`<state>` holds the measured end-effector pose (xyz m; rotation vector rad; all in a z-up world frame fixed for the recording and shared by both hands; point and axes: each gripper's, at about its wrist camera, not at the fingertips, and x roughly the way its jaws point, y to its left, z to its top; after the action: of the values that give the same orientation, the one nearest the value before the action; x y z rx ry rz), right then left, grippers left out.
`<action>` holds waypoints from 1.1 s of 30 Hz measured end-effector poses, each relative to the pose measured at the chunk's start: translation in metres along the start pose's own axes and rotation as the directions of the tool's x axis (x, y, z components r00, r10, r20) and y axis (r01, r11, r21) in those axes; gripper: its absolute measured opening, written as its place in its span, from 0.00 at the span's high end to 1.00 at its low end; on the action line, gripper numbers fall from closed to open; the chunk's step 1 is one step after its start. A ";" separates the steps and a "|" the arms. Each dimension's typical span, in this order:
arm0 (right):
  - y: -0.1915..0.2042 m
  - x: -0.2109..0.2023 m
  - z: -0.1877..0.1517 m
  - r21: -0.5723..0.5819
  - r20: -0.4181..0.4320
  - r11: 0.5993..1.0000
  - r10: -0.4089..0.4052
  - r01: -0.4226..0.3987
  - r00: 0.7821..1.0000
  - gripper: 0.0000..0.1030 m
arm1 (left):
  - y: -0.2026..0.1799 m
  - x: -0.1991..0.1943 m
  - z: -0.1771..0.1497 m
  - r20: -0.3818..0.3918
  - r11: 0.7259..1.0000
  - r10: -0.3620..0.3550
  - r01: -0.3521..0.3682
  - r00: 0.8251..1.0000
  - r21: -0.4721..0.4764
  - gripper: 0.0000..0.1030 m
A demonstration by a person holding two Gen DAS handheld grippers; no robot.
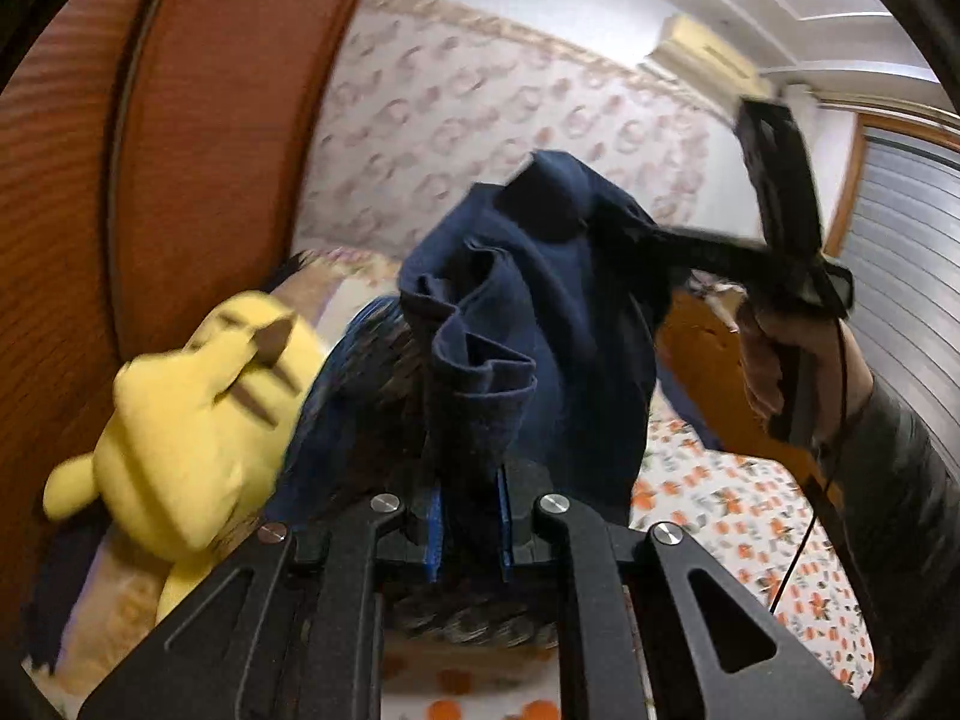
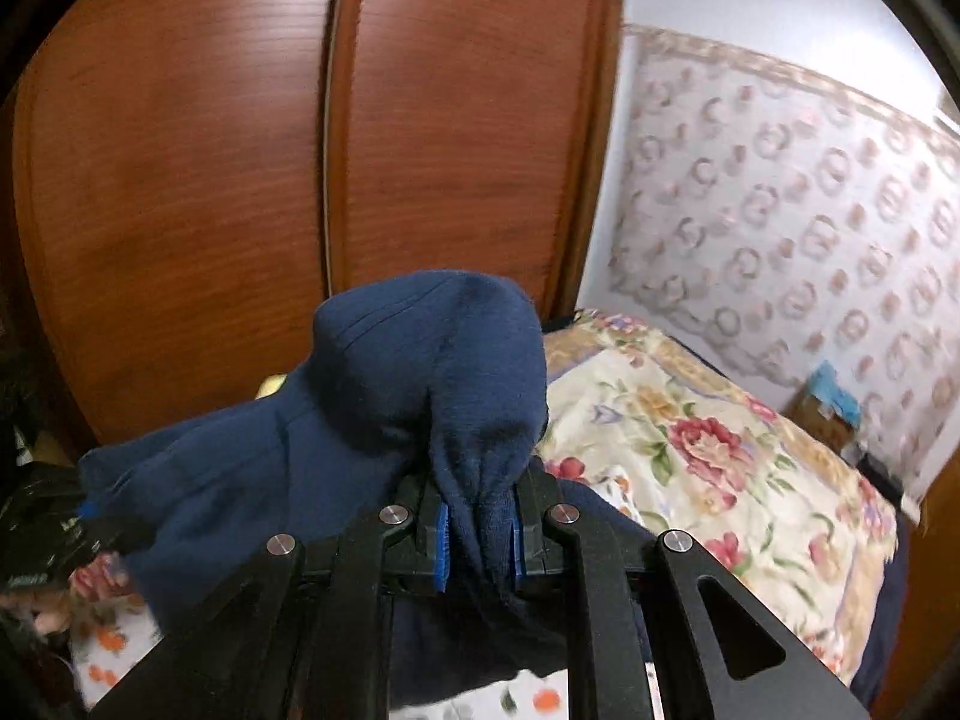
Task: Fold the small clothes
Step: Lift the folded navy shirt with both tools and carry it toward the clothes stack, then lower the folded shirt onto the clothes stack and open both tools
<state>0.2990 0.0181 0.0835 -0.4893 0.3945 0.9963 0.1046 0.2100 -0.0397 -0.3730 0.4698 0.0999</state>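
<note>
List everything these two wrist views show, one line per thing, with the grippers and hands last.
Garment: one, navy blue, held up in the air between both grippers, bunched and hanging.
Plush toy: one, yellow with brown stripes, left of the garment on the bed.
Bedsheet: one, white with orange flowers, under the garment.
Quilt: one, cream with red flowers, on the bed by the wall.
Wardrobe doors: two seen, reddish-brown wood, behind the bed.
Air conditioner: one, cream, high on the wall.
Left gripper: black with blue pads, jaws shut on the garment.
Right gripper: same, jaws shut on the garment.
Right hand: one, on the right gripper's handle.
</note>
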 end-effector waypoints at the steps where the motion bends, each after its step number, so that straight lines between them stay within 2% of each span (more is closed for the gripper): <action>1: 0.003 0.020 0.001 -0.015 -0.016 1.000 -0.004 0.004 1.000 0.86 | 0.004 0.003 -0.004 -0.010 1.000 0.011 -0.011 1.000 -0.006 0.86; 5: 0.001 0.077 0.006 -0.003 -0.066 1.000 -0.027 0.027 0.997 0.84 | 0.012 0.011 -0.016 -0.047 0.998 0.055 -0.055 0.997 -0.010 0.86; 7: -0.007 0.092 0.010 0.035 -0.080 0.998 -0.041 0.044 0.996 0.73 | 0.015 0.013 -0.018 -0.058 0.997 0.070 -0.071 0.996 -0.008 0.85; 9: -0.019 0.096 0.013 0.082 -0.078 0.993 -0.079 0.086 0.994 0.50 | 0.014 0.013 -0.020 -0.060 0.996 0.084 -0.084 0.995 0.004 0.85; 11: -0.037 0.090 0.014 0.129 -0.052 0.986 -0.099 0.105 0.994 0.42 | 0.007 0.003 -0.021 -0.052 0.995 0.096 -0.095 0.994 0.025 0.80; 13: -0.048 0.086 0.014 0.155 -0.045 0.982 -0.102 0.108 0.994 0.41 | 0.002 -0.005 -0.018 -0.037 0.994 0.098 -0.096 0.995 0.047 0.69; 15: -0.051 0.077 0.009 0.168 -0.035 0.981 -0.095 0.099 0.995 0.41 | -0.001 -0.012 -0.017 -0.005 0.992 0.100 -0.099 0.995 0.072 0.53; 16: -0.051 0.070 0.005 0.174 -0.026 0.980 -0.094 0.097 0.995 0.40 | -0.003 -0.016 -0.016 0.008 0.991 0.096 -0.097 0.995 0.088 0.52; 17: -0.050 0.063 0.001 0.178 -0.018 0.980 -0.092 0.094 0.996 0.40 | -0.006 -0.020 -0.015 0.013 0.990 0.098 -0.098 0.995 0.102 0.44; 18: -0.049 0.057 -0.004 0.179 -0.008 0.980 -0.086 0.086 0.996 0.40 | -0.009 -0.023 -0.014 0.015 0.989 0.093 -0.094 0.996 0.112 0.30; 20: -0.031 0.039 -0.023 0.184 0.006 0.979 -0.094 0.091 0.996 0.40 | -0.015 -0.030 -0.013 0.037 0.988 0.075 -0.079 0.996 0.129 0.16; 22: -0.010 0.028 -0.033 0.194 0.021 0.977 -0.096 0.090 0.995 0.39 | -0.026 -0.037 -0.012 0.048 0.984 0.074 -0.080 0.996 0.162 0.13; 24: 0.002 0.015 -0.045 0.216 0.035 0.972 -0.107 0.097 0.994 0.37 | -0.036 -0.042 -0.013 0.052 0.981 0.060 -0.069 0.997 0.181 0.01; 33: 0.033 -0.057 -0.101 0.302 0.057 0.941 -0.178 0.153 0.982 0.24 | -0.085 -0.059 -0.023 0.049 0.970 -0.017 0.005 0.999 0.243 0.00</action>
<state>0.2331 -0.0633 0.0233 -0.2034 0.4123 0.7746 0.0577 0.1219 -0.0040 -0.1320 0.4235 0.0400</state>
